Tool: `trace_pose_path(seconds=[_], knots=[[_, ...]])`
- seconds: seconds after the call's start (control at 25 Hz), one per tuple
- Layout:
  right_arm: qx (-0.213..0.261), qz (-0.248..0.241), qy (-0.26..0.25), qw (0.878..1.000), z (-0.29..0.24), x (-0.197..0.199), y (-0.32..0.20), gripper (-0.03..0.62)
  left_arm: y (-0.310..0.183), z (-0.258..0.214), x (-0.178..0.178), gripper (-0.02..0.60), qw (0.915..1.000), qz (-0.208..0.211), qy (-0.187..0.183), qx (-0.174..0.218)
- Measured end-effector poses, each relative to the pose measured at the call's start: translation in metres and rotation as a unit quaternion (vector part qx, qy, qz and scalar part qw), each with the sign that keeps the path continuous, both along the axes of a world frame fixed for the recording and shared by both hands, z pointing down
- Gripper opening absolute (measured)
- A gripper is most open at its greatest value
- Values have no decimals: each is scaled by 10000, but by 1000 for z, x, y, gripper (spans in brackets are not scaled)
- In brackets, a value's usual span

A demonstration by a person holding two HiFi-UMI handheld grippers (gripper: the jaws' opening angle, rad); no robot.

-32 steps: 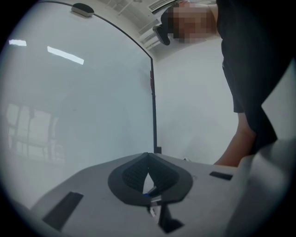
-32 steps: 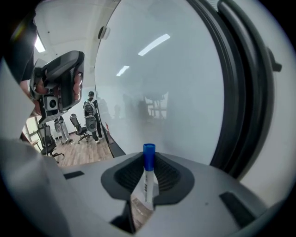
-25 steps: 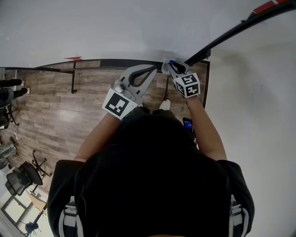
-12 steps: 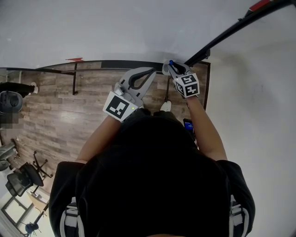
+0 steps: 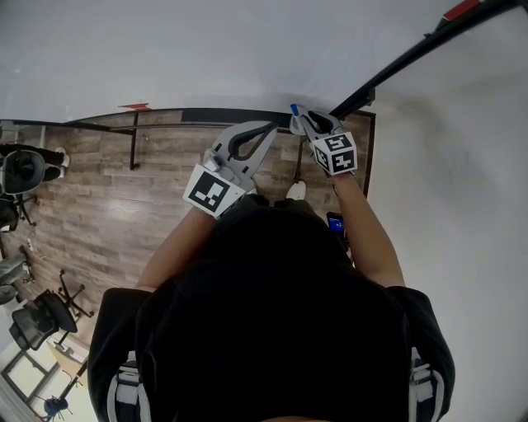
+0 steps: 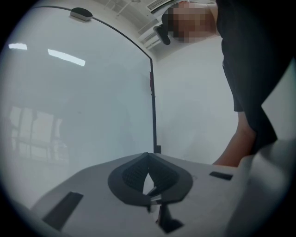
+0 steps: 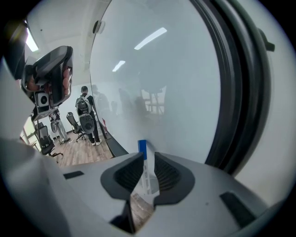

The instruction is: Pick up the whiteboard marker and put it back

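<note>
The whiteboard marker (image 7: 147, 176), a white barrel with a blue cap (image 7: 142, 147), stands between the pads of my right gripper (image 7: 147, 159), which is shut on it. Its cap points up towards the whiteboard (image 7: 152, 83). From the head view the blue cap (image 5: 294, 110) pokes out past the right gripper (image 5: 304, 122), just above the black tray ledge (image 5: 206, 115) at the foot of the whiteboard (image 5: 247, 49). My left gripper (image 5: 271, 125) hangs beside it, shut and empty. In the left gripper view its tips (image 6: 147, 155) meet in front of the board (image 6: 83, 102).
A thick black frame (image 7: 240, 83) borders the board on the right. A small red thing (image 5: 132, 105) lies on the ledge further left. A dark eraser (image 6: 81, 14) sits at the board's top edge. Office chairs (image 5: 37, 317) and people (image 7: 85, 120) stand on the wooden floor.
The marker's blue cap has swung a little to the left in the head view. Both grippers have stayed where they were.
</note>
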State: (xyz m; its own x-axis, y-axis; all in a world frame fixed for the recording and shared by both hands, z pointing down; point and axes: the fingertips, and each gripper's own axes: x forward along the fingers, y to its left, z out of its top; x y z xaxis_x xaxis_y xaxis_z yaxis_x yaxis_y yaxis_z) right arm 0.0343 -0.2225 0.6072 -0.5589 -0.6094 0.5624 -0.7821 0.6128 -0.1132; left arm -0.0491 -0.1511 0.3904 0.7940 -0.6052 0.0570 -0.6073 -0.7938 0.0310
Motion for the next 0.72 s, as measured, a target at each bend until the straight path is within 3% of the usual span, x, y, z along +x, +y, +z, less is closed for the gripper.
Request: trace_pose_path(seconds=[0.72], knots=[[929, -235, -634, 9934, -111, -13, 12, 69, -2, -2, 7, 3, 10000, 87, 40, 17]])
